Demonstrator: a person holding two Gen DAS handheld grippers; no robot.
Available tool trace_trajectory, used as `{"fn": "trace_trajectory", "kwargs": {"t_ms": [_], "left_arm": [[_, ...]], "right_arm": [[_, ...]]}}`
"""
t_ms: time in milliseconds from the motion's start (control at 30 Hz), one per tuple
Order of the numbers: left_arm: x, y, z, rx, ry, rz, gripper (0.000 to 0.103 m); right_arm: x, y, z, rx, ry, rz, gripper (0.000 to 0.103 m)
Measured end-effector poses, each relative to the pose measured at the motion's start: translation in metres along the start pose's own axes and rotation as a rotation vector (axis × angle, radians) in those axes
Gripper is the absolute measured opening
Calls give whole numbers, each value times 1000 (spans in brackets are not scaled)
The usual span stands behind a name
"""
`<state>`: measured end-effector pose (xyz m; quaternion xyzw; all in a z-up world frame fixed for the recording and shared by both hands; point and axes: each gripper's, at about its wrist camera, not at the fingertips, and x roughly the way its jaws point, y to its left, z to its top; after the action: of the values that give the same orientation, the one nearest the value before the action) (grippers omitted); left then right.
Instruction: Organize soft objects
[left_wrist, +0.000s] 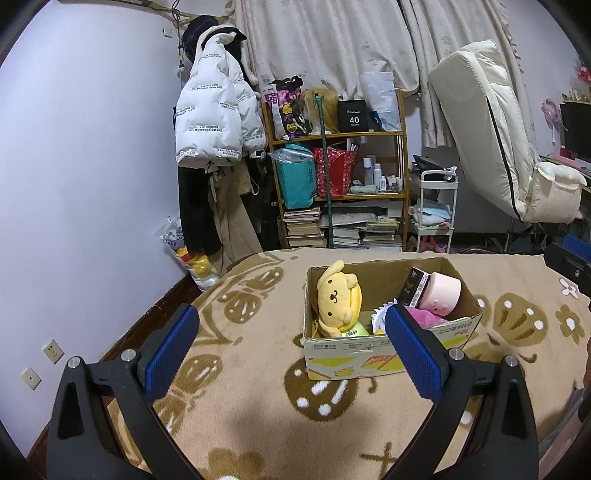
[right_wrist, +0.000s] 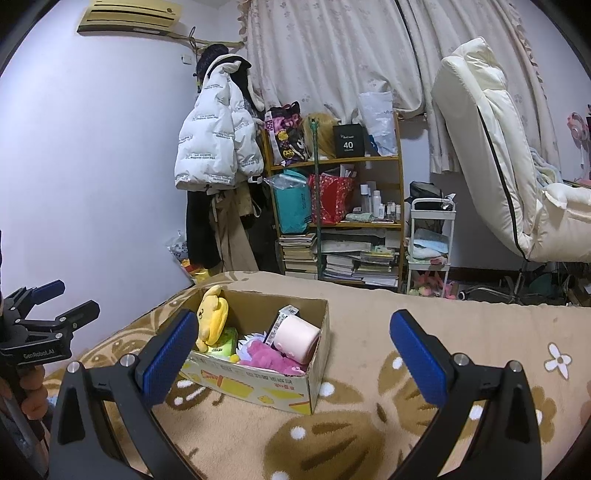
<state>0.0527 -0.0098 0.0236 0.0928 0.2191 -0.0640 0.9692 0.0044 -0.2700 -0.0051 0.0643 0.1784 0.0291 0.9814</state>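
An open cardboard box (left_wrist: 384, 350) stands on a beige patterned blanket (left_wrist: 240, 406). In it lie a yellow dog plush (left_wrist: 338, 299), a pink cylinder plush (left_wrist: 441, 293), a magenta fluffy toy (left_wrist: 426, 317) and a green packet (left_wrist: 354, 331). My left gripper (left_wrist: 291, 343) is open and empty, just before the box. In the right wrist view the box (right_wrist: 258, 380), yellow plush (right_wrist: 212, 317), pink cylinder (right_wrist: 297, 338) and magenta toy (right_wrist: 266, 358) lie left of centre. My right gripper (right_wrist: 293, 350) is open and empty, near the box's right side. The left gripper (right_wrist: 55, 306) shows at far left.
Beyond the blanket's far edge stand a wooden shelf (left_wrist: 340, 184) with bags and books, a white cart (left_wrist: 436, 206), hanging coats (left_wrist: 214, 122) and a tilted cream mattress (left_wrist: 495, 129). The wall (left_wrist: 92, 166) is on the left.
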Motion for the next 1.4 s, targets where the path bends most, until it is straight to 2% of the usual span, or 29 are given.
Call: {"fn": "trace_trajectory", "kwargs": {"t_ms": [733, 1400], "left_arm": [[-2, 1, -2, -7, -12, 41, 100], [0, 1, -2, -15, 5, 25, 100]], "right_arm": [[3, 1, -6, 18, 9, -3, 103], [3, -1, -8, 17, 7, -13, 103]]}}
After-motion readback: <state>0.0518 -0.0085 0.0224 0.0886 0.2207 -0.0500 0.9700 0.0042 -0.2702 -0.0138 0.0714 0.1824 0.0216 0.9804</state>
